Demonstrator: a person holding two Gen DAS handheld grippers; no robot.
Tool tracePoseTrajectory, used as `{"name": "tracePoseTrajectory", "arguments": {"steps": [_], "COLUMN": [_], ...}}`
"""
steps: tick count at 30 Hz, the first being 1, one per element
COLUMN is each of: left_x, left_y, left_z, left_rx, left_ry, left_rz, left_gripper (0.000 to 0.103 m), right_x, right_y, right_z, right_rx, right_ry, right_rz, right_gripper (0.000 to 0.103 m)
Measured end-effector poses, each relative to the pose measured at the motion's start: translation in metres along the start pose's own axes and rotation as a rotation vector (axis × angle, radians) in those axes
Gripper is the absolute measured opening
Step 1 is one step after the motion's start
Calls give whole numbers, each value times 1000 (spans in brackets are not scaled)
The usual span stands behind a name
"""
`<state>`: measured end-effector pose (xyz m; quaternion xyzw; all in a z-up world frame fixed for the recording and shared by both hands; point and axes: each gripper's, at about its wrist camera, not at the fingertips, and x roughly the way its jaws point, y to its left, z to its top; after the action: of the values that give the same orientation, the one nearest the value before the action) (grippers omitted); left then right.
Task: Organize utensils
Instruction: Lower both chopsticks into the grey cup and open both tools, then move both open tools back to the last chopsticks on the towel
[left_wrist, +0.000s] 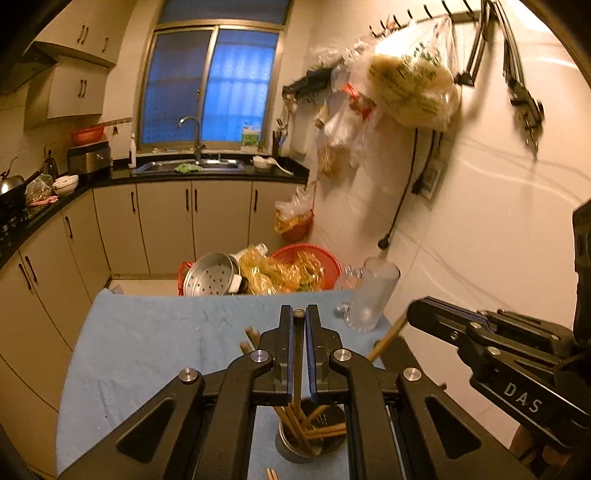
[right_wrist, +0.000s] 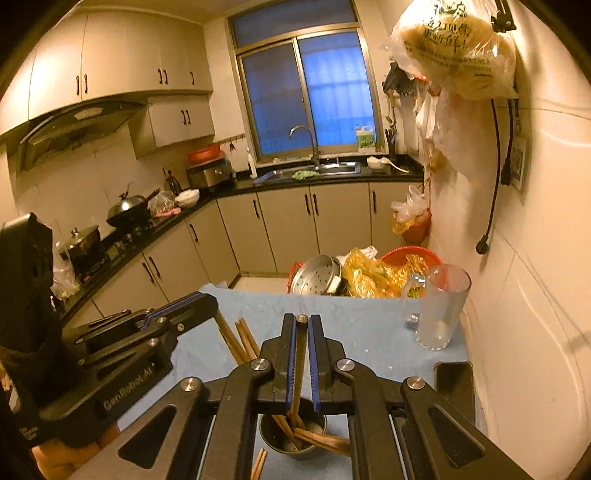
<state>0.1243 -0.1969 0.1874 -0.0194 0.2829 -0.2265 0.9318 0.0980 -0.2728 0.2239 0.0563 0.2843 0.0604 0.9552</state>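
Note:
A metal cup (left_wrist: 312, 445) (right_wrist: 293, 439) stands on the blue cloth (left_wrist: 155, 339) right under both grippers, with several wooden chopsticks (left_wrist: 295, 421) (right_wrist: 317, 437) in it. My left gripper (left_wrist: 299, 314) is shut on one chopstick whose tip shows between the fingertips; it also shows in the right wrist view (right_wrist: 192, 302). My right gripper (right_wrist: 302, 317) is shut on another chopstick (right_wrist: 300, 365) that runs down into the cup; it also shows in the left wrist view (left_wrist: 417, 314). More chopstick ends (left_wrist: 249, 338) (right_wrist: 243, 336) stick up beside the fingers.
An empty glass mug (left_wrist: 373, 295) (right_wrist: 439, 310) stands at the table's far right by the wall. A black phone (right_wrist: 454, 384) lies at the right edge. Past the far edge sit a metal steamer (left_wrist: 212, 277), yellow bags and a red basket (left_wrist: 317, 254). Loose chopsticks (right_wrist: 258, 463) lie near the cup.

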Motion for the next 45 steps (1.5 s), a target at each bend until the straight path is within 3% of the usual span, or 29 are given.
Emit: {"name": "tracePoseTrajectory", "arguments": {"steps": [5, 8, 9, 13, 16, 19, 24, 31, 35, 40, 45], "left_x": [2, -3, -7, -25, -42, -56, -42, 2, 18, 50, 61], "left_y": [1, 5, 6, 12, 17, 28, 49, 65, 54, 38, 19], "left_z": [-12, -15, -15, -20, -29, -49, -103, -181, -201, -209, -217], "left_rx": [-6, -29, -37, -53, -60, -82, -114, -251, -209, -134, -20], "left_ry": [38, 40, 30, 4, -6, 2, 142, 399, 453, 530, 528], "left_rz": [-11, -10, -7, -9, -4, 8, 47, 12, 31, 80, 120], "left_gripper": [11, 35, 41, 42, 43, 50, 53, 53, 53, 53, 54], "right_x": [13, 15, 13, 0, -21, -43, -70, -59, -48, -44, -46], "right_y": [-2, -7, -9, -15, -19, -21, -28, -37, -44, -40, -39], "right_z": [-11, -18, -19, -25, -33, -45, -86, -156, -182, -184, -182], "right_rx": [-3, 17, 22, 42, 60, 76, 114, 192, 232, 240, 237], "right_ry": [43, 60, 59, 48, 26, 9, 17, 142, 203, 210, 201], "right_rz": [-15, -35, -41, -43, -31, -19, 21, 55, 56, 53, 50], "right_gripper": [12, 31, 34, 38, 47, 50, 55, 56, 56, 56, 56]}}
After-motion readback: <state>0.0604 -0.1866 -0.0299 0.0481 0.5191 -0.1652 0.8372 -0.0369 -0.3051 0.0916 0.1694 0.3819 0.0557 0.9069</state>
